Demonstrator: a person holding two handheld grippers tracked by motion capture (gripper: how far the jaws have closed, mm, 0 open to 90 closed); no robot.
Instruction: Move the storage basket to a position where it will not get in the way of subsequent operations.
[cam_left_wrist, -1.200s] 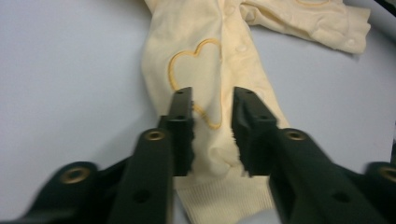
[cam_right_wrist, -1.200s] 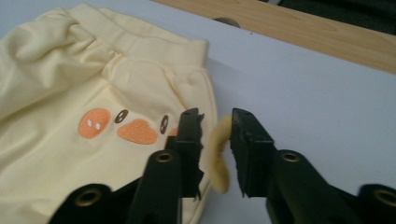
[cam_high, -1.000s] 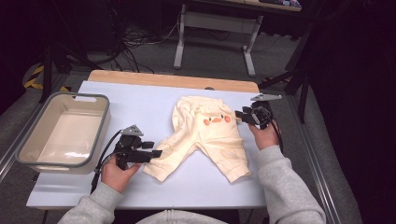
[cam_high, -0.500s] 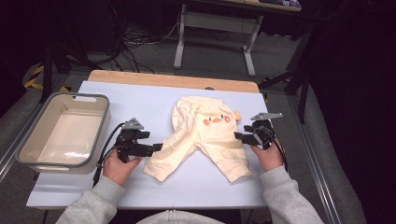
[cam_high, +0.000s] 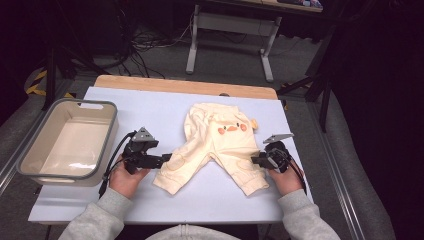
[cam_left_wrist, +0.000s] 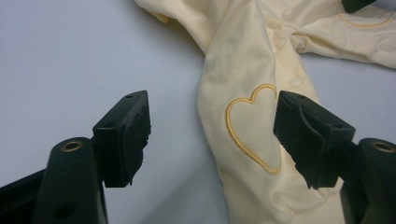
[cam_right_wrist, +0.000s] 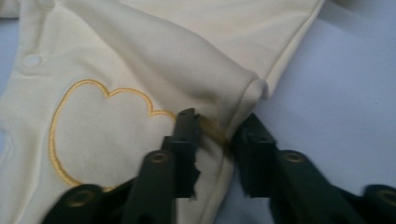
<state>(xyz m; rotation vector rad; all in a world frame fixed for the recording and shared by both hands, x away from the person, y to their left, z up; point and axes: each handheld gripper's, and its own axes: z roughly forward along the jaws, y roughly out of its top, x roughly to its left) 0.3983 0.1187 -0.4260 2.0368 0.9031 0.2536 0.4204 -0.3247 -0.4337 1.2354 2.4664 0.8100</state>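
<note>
A grey tub (cam_high: 65, 145) stands at the table's (cam_high: 150, 105) left edge. Just right of it the left gripper (cam_high: 161, 160) rests with its jaws spread, one on bare table, the other over the left leg of the cream baby trousers (cam_high: 217, 145), which lie flat mid-table. At the right leg's outer edge, the right gripper (cam_high: 256, 161) has just been closing and pinches a fold of cloth.

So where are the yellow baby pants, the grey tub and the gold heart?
yellow baby pants (cam_high: 215, 142), high view, middle of the seat
grey tub (cam_high: 111, 131), high view, right wall
gold heart (cam_left_wrist: 254, 128), left gripper view, inside its outline
</note>
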